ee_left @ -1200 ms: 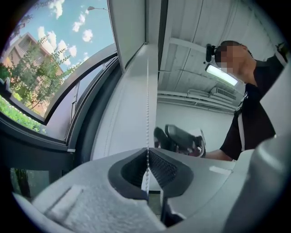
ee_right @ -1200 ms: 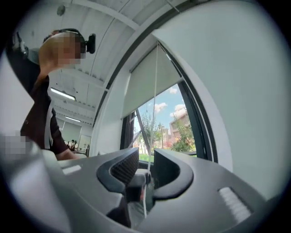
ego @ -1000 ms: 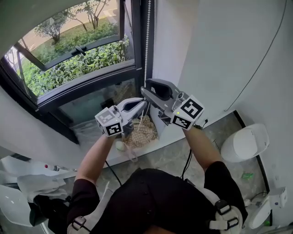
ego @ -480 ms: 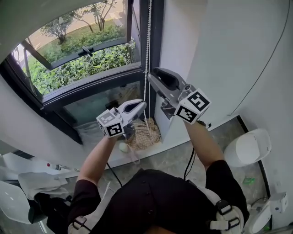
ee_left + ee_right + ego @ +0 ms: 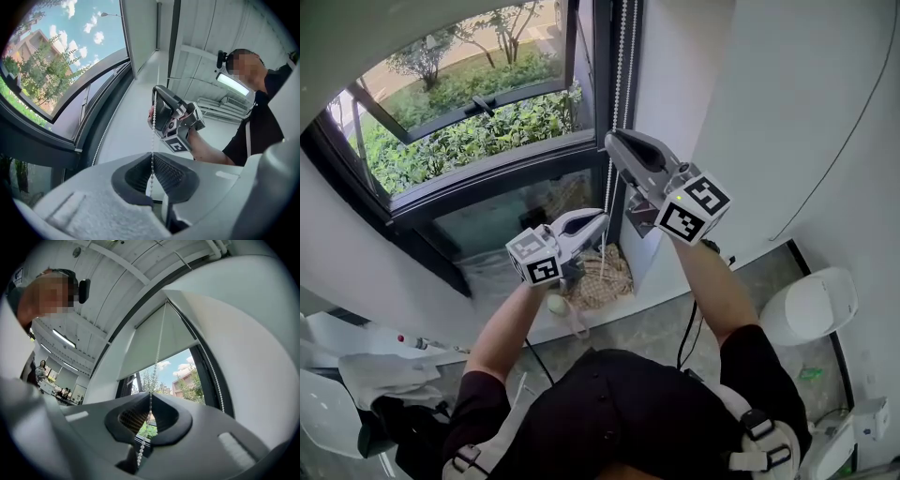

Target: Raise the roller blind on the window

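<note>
At the right edge of the window (image 5: 469,141), your left gripper (image 5: 600,218) was clamped on the bead chain (image 5: 617,94). Your right gripper (image 5: 612,141), higher on that chain, had just been closing and pinched it too. The roller blind (image 5: 152,341) covered the window's upper part.

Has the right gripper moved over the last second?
Yes. The right gripper has climbed the bead chain, its tip now level with the window's crossbar, and its jaws have just been closing on the chain.
</note>
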Available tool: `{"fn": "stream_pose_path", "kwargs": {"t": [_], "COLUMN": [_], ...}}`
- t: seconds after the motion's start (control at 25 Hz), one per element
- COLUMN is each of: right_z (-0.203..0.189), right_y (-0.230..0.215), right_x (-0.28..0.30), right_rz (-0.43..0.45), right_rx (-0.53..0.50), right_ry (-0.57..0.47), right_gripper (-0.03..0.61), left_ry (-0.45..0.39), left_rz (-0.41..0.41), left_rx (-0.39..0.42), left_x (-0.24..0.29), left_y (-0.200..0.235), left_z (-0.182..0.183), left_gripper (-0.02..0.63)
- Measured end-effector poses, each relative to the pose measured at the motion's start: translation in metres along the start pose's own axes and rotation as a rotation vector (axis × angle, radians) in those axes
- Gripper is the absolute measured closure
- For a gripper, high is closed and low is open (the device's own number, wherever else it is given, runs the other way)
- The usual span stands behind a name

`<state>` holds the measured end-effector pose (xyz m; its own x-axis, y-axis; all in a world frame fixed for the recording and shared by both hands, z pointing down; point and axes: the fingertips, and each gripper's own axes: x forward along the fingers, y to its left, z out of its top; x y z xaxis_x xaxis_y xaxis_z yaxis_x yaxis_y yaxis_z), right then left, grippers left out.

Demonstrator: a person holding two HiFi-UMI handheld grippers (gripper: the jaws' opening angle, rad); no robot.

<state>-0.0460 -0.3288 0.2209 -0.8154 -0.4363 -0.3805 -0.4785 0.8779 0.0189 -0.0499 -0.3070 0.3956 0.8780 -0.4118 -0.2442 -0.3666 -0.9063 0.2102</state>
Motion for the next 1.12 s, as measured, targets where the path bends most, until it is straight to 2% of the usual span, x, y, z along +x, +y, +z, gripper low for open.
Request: {"fn": "stream_pose_path", "kwargs": {"t": [0.12, 0.2, 0.32, 0.48, 0.6, 0.64, 0.72, 0.84, 0.92, 1.0, 1.12], "right_z": [-0.001, -0.008, -0.047, -0.129, -0.153, -0.153, -0.15, -0.147, -0.147, -0.146, -0.147], "right_y": [0.001, 0.002, 0.0, 0.001, 0.006, 0.008, 0.012, 0.012, 0.011, 0.011, 0.013], "right_x": [-0.004, -0.011, -0.029, -0.069, -0.09, -0.092, -0.092, -0.093, -0.096, -0.096, -0.094], "right_rz": [-0.002, -0.011, -0.035, -0.065, -0.066, -0.06, -0.043, -0.035, -0.042, -0.044, -0.034], "right_rx": [-0.025, -0.055, -0.059, 0.038, 0.088, 0.082, 0.042, 0.024, 0.034, 0.043, 0.04], "right_ry": [-0.024, -0.022, 0.053, 0.171, 0.202, 0.207, 0.226, 0.238, 0.234, 0.229, 0.236], "right_gripper": [0.571, 0.572, 0.572, 0.572, 0.574, 0.572, 0.572, 0.572, 0.572, 0.572, 0.572], "left_ry": [-0.013, 0.009, 0.139, 0.331, 0.409, 0.419, 0.41, 0.318, 0.228, 0.147, 0.058], "left_rz": [-0.004, -0.007, 0.002, 0.016, 0.006, -0.003, -0.021, -0.031, -0.038, -0.059, -0.132], "left_rx": [-0.004, -0.029, -0.082, -0.155, -0.138, -0.122, -0.099, -0.102, -0.082, -0.027, 0.044], "left_x": [0.0, 0.003, 0.011, -0.003, -0.019, -0.023, -0.027, -0.027, -0.023, -0.012, 0.016], "left_y": [0.003, 0.006, 0.013, 0.011, 0.004, 0.003, 0.003, 0.014, 0.021, 0.021, 0.001], "left_z": [-0.002, -0.014, -0.061, -0.148, -0.179, -0.18, -0.169, -0.125, -0.08, -0.025, 0.053], "left_gripper": [0.598, 0.598, 0.598, 0.596, 0.59, 0.562, 0.513, 0.467, 0.46, 0.46, 0.46]}}
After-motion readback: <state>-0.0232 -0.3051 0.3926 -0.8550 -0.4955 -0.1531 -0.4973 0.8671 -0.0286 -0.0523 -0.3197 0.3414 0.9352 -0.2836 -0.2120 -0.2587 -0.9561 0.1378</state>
